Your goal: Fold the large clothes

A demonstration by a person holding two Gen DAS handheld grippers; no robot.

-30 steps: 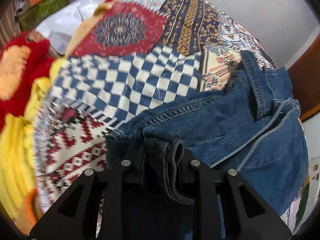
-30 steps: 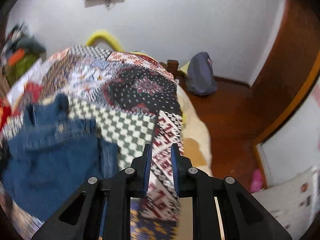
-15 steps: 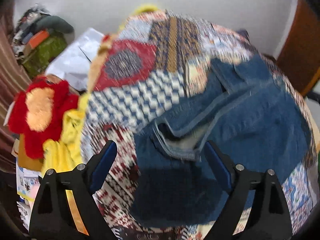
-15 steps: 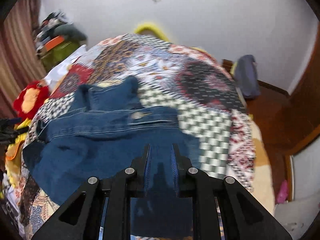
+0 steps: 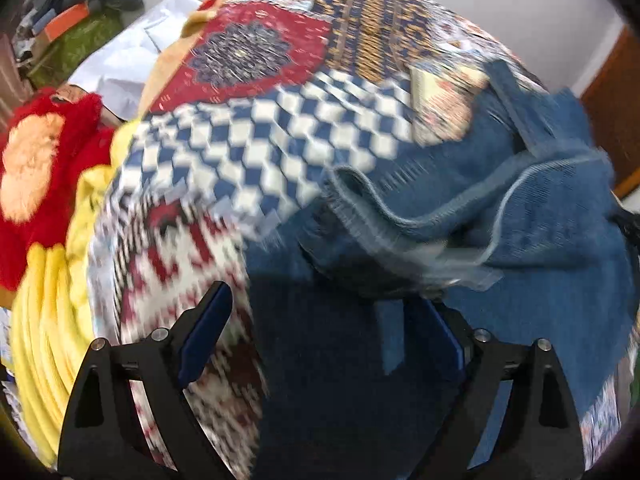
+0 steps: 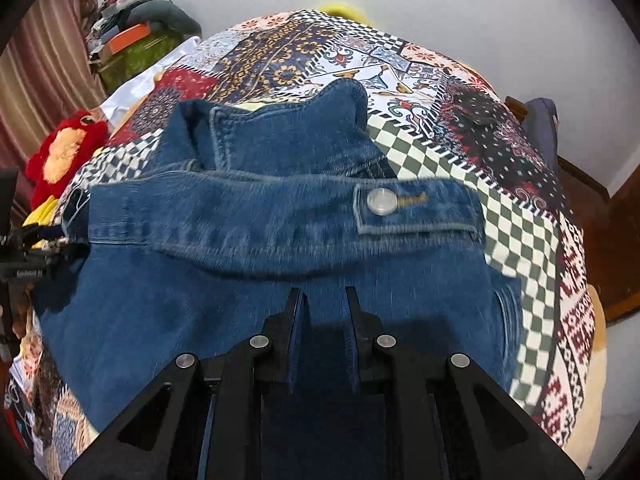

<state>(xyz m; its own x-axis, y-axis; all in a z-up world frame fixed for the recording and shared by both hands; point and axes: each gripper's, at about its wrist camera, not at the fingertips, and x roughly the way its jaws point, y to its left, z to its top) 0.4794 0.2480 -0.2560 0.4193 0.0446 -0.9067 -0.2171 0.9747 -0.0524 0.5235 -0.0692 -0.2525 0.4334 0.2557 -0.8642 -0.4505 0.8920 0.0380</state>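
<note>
The denim jacket (image 6: pixel 280 288) is lying on the patchwork bedspread (image 6: pixel 532 240), its lower part cut off behind both tools. Left claw (image 5: pixel 324 328) has just spread wide, released, with blurry denim lying loose between its fingers. Right claw (image 6: pixel 322 300) is clenched with nothing in it, hovering over the jacket; can't tell if it's touching.

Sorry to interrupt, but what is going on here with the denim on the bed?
A person with a handheld gripper in each hand is folding a blue denim garment on a patchwork bedspread. The left gripper has just been opening and now stands open over the garment's edge; its pads are clear of the cloth. The right gripper is shut, poised over the middle of the denim below a buttoned band, with nothing visibly held.
</note>
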